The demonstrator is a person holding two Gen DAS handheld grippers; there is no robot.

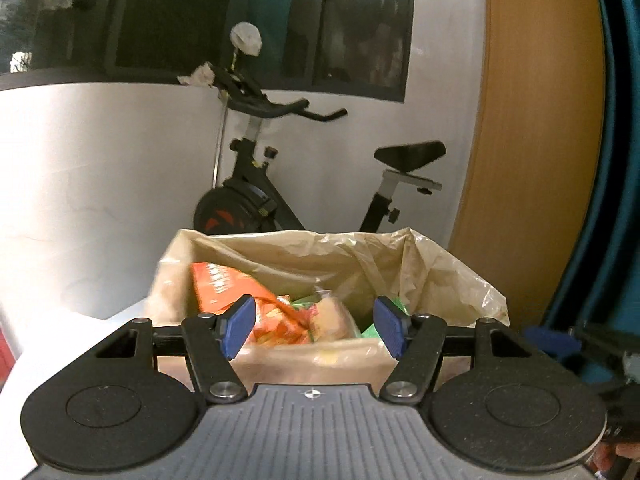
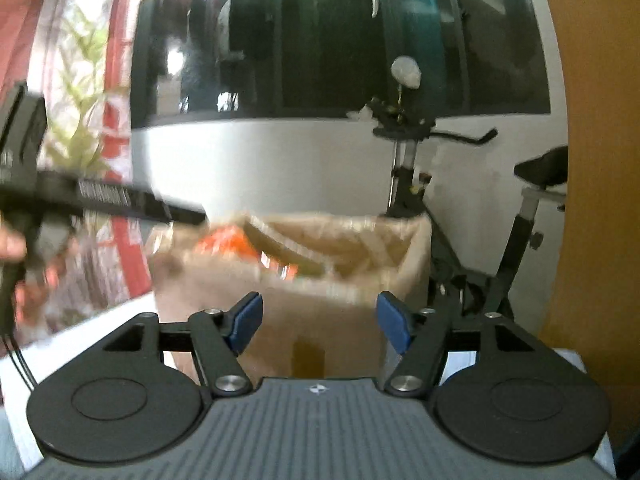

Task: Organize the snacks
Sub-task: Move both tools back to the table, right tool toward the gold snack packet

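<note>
Several snack packets (image 1: 248, 300), orange and green, sit in a bag-lined box (image 1: 420, 276) on the white surface (image 1: 80, 328). Both the left gripper (image 1: 316, 330) and right gripper (image 2: 320, 322) face it with jaws apart, empty. An exercise bike (image 1: 260, 184) stands behind.

Bright glare on white wall (image 1: 100, 168), dark window (image 1: 248, 8) reflections, fisheye-bowed edges — right wrist view motion-blurred

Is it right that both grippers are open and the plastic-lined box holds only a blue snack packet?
Not quite. The left wrist view shows an orange snack packet, not a blue one, in the plastic-lined box. Both the left gripper and right gripper are open.
</note>
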